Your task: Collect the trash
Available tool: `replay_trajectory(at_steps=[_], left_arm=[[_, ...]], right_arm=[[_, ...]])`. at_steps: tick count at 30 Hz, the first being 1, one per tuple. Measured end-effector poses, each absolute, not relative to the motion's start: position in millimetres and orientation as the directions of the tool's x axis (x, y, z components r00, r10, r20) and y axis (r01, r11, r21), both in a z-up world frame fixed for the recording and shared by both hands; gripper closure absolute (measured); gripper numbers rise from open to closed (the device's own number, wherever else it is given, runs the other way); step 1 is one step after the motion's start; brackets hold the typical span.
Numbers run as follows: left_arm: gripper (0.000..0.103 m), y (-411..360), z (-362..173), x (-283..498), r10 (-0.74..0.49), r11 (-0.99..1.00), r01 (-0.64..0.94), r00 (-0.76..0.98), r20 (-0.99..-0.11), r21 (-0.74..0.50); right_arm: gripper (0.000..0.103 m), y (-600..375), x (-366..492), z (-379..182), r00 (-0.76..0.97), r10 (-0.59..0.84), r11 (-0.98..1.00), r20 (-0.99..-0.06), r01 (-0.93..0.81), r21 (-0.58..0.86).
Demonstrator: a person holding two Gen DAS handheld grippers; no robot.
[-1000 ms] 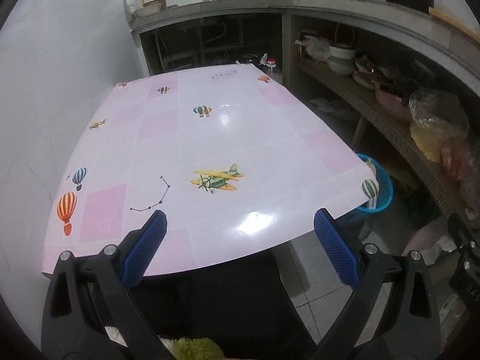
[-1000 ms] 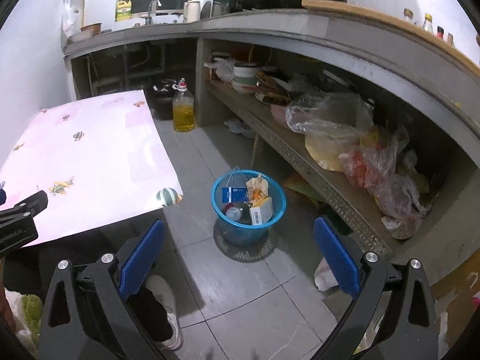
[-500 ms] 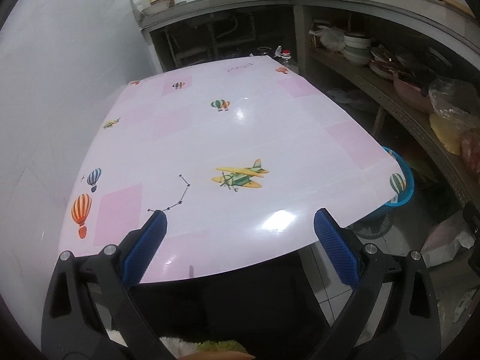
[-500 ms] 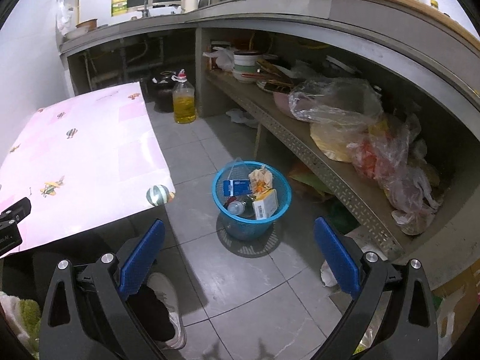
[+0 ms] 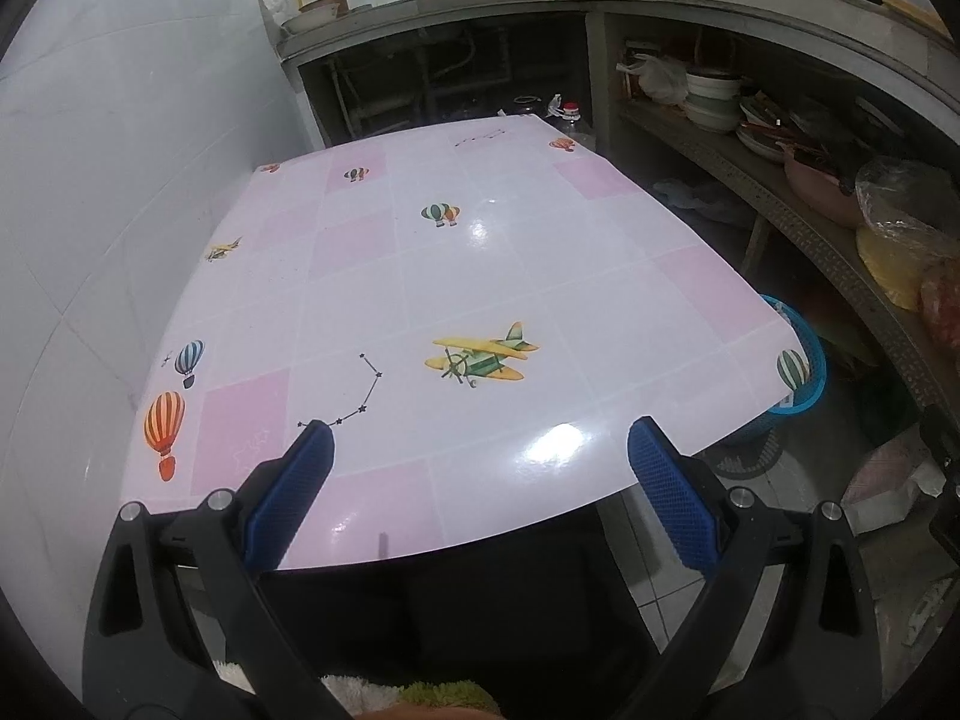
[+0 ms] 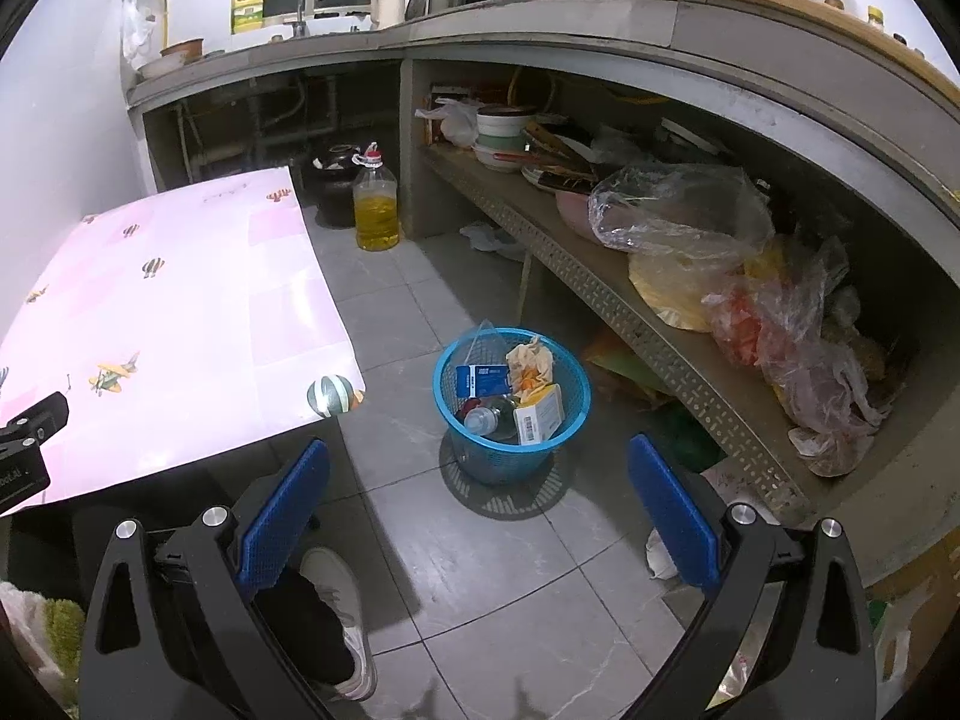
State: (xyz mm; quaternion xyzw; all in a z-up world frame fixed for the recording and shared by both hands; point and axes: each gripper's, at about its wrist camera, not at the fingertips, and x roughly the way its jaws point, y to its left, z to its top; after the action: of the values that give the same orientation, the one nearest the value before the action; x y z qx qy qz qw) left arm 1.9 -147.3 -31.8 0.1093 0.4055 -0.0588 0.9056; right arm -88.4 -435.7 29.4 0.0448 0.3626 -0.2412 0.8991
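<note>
Since a second ago your left gripper [image 5: 477, 468] has swung left, so the pink table [image 5: 456, 276] fills more of its view and the blue basket [image 6: 510, 456] only peeks past the table's right corner. Both grippers are spread wide and hold nothing. Your right gripper [image 6: 477, 492] hangs above the floor just right of the table, facing the basket, where a blue box [image 6: 480, 381], a bottle [image 6: 483, 420], a carton [image 6: 540, 417] and crumpled paper [image 6: 531, 357] lie.

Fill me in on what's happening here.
A person holds two grippers, both with jaws open and empty. The left gripper hovers over the near edge of a pink table with nothing lying on it. The right gripper faces the blue trash basket on the floor, already holding boxes, a bottle and crumpled paper.
</note>
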Motion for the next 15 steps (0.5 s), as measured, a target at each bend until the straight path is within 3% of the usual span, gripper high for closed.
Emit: replay_trajectory(at_steps=[15], left_arm=[[0.009,-147.5,-33.6,1.0,-0.040,0.968,0.214,0.647,-0.762,0.131]], right_arm=[[0.006,-431.4,-90.1,33.6,0.624,-0.411,0.877,-0.664,0.469,-0.103]])
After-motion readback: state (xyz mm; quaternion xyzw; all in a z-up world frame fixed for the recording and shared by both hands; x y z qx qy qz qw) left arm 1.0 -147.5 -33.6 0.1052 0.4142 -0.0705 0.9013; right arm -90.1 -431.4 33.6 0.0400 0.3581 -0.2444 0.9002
